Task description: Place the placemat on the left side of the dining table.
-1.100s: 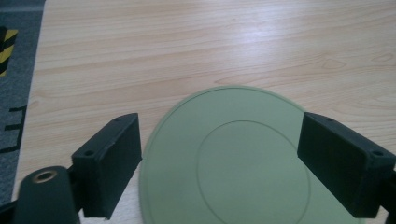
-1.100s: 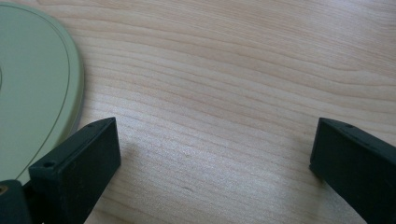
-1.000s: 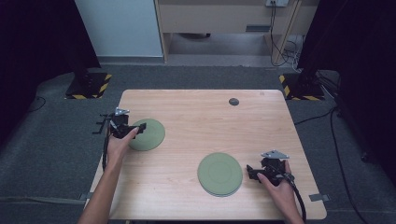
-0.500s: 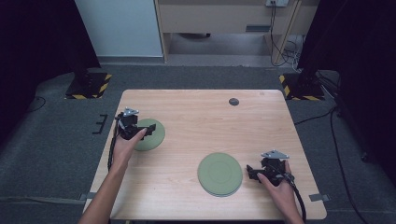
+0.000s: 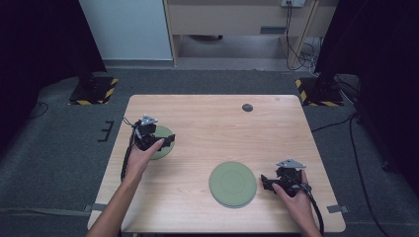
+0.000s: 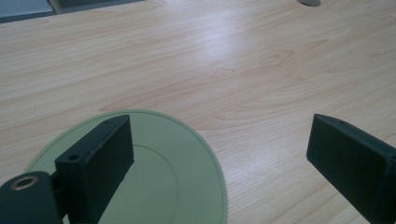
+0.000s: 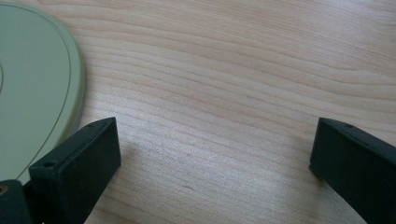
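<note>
Both grippers we hold stand wide open and grip nothing. Our left gripper (image 5: pixel 165 141) hangs over the smaller green plate (image 5: pixel 159 143) near the table's (image 5: pixel 207 118) left edge. In the left gripper view (image 6: pixel 219 154) one jaw shows over the plate (image 6: pixel 182 186) and the other over bare wood beside the rim; whether either touches the plate we cannot tell. Our right gripper (image 5: pixel 267 181) sits low just beside the right rim of the larger green plate (image 5: pixel 232 183), which lies flat near the front of the table. In the right gripper view (image 7: pixel 215 163) the jaws stand far apart over bare wood, one close by the plate's (image 7: pixel 32 84) edge. Both plates have nothing on them. A small dark disc (image 5: pixel 247 107) lies near the far edge, well apart from both plates.
</note>
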Demonstrator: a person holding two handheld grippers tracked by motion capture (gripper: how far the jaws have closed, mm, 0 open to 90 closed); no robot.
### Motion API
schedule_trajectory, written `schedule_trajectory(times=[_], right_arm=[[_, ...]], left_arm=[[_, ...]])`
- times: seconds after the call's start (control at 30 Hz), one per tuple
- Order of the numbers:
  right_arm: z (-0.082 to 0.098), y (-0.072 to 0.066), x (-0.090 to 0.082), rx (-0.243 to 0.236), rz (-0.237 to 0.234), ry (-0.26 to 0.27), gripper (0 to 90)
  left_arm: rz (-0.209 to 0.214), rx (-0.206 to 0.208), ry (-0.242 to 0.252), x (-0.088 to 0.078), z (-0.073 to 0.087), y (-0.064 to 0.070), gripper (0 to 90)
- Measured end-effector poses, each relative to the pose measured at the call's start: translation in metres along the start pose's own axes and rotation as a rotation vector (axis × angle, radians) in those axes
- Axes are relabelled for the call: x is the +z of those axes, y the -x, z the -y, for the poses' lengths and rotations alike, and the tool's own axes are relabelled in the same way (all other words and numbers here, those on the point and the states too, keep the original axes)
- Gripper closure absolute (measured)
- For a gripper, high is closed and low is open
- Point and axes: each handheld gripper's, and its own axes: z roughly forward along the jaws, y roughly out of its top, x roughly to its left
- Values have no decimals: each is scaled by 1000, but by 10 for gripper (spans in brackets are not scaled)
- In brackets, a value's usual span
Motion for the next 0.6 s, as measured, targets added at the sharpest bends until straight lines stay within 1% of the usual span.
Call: schedule_trajectory(times=[0.03,0.23,0.27,0.3,0.33,0.37,0.4,0.43,0.47,0.57,0.6], right_arm=[[0,0,0,0,0,0,21],[0,0,0,0,0,0,21],[0,0,0,0,0,0,21],[0,0,0,0,0,0,21],[0,0,0,0,0,0,21],[0,0,0,0,0,0,21],[0,0,0,0,0,0,21],[0,0,0,0,0,0,21],[0,0,0,0,0,0,21],[0,0,0,0,-1,0,21],[0,0,0,1,0,0,21]], left_arm=[[0,0,0,0,0,0,64],[33,30,-5,4,0,18,62],[46,41,-7,5,1,25,61],[46,41,-7,5,1,25,60],[58,52,-10,6,2,31,60],[58,52,-10,6,2,31,59],[71,64,-12,6,3,38,59],[71,64,-12,6,3,38,58],[81,79,-13,7,4,43,58],[96,97,-20,7,6,51,58],[96,97,-20,7,6,51,58]])
